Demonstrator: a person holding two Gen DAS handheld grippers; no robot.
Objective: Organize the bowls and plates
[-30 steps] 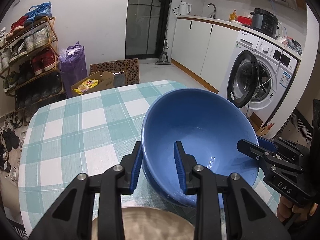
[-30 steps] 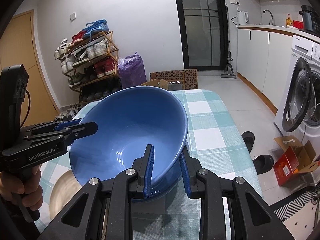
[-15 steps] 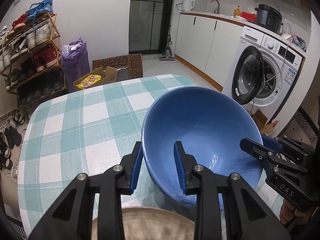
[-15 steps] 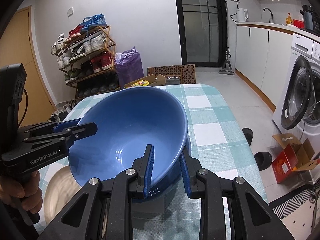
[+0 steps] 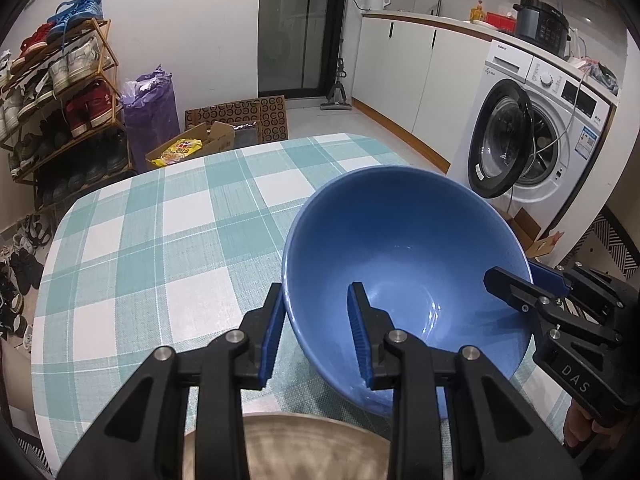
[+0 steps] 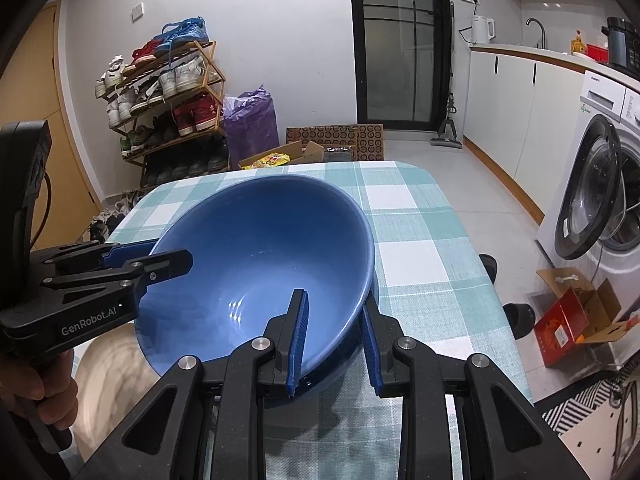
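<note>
A deep glossy blue ceramic bowl (image 5: 404, 276) hangs tilted, its rim clenched in both jaws. Beneath them lies a teal-checked bench (image 5: 160, 240); beyond, a white washing machine (image 5: 536, 132).

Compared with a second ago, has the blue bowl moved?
Yes. The blue bowl has sunk: in the left wrist view its far rim, which overlapped the washing machine, now sits below the door, nearer the checked tablecloth.

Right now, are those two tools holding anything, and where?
Yes: the blue bowl. Each tool's jaws pinch its rim, one on either side.
</note>
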